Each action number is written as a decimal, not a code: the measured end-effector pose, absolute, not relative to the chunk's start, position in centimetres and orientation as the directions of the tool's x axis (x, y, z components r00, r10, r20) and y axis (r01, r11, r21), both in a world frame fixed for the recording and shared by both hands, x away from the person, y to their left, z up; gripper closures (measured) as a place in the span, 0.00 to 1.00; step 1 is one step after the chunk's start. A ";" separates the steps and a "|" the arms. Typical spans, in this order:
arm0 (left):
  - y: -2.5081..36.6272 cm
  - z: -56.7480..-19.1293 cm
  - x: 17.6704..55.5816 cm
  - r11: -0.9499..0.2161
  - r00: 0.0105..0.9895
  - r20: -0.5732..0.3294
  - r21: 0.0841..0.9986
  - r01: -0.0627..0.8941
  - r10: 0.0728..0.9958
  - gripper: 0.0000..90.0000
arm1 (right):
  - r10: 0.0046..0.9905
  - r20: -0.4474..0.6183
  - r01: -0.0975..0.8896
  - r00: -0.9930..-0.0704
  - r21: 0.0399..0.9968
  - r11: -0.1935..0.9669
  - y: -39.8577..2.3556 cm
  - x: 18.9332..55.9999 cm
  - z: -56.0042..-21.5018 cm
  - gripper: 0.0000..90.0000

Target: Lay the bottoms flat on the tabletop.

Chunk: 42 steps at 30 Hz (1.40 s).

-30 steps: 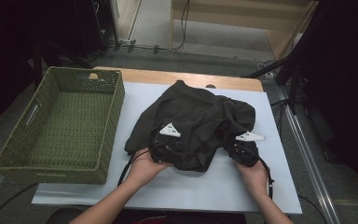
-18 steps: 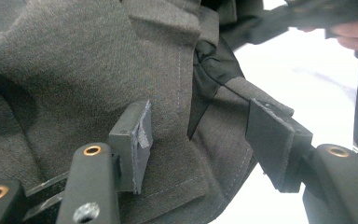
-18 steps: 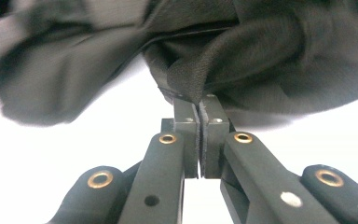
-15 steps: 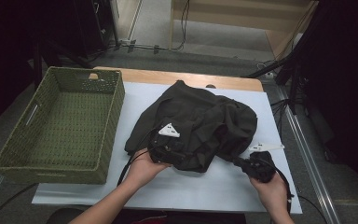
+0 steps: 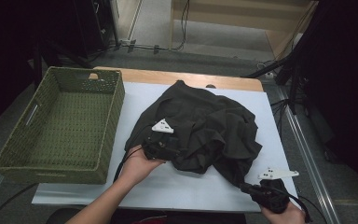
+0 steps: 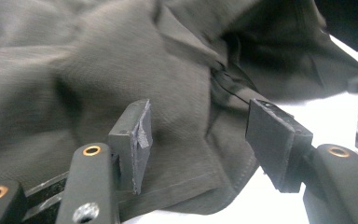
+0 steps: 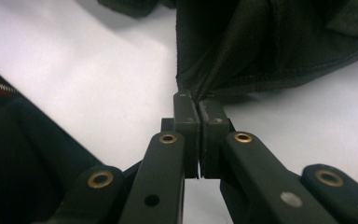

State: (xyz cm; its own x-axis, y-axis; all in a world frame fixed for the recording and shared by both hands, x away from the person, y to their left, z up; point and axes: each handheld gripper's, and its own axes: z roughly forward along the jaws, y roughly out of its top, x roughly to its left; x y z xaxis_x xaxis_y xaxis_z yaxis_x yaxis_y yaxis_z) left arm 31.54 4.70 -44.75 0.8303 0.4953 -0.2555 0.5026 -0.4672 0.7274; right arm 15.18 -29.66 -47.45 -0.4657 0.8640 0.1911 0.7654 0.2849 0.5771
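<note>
The right gripper (image 5: 247,188) pinches the dark garment's (image 5: 200,128) hem at five o'clock on the surface (image 5: 135,100); the left gripper (image 6: 200,140) gapes over cloth. A hard pull could slip the thin hem free.

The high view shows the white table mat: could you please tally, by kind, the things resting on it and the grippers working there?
Dark olive crumpled fabric garment: 1
Green woven rectangular basket: 1
Black two-jaw grippers: 2, the left gripper open over the cloth, the right gripper shut on the garment's edge
Total: 4
</note>
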 end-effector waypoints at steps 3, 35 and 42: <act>5.6 -44.2 32.4 -0.447 0.810 -0.269 0.722 0.528 0.522 0.43 | 0.862 0.160 0.730 -0.480 0.618 0.292 -29.6 15.2 -47.3 0.80; 7.2 -49.0 37.4 -0.478 0.731 -0.174 0.654 0.587 0.660 0.61 | 0.861 0.081 0.677 -0.502 0.656 0.333 -27.9 25.2 -49.4 0.77; 7.4 -48.5 36.4 -0.498 0.730 -0.185 0.620 0.606 0.658 0.91 | 0.807 0.190 0.725 -0.559 0.583 0.366 -27.5 23.3 -48.9 0.96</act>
State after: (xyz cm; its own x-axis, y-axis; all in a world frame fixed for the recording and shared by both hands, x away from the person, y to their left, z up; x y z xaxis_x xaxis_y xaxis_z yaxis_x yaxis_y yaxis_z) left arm 36.43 7.35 -48.50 0.7296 0.6584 -0.1850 0.6065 -0.4979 0.6199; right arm 23.25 -27.51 -48.89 -0.5595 0.8068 0.1897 0.7253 0.3659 0.5831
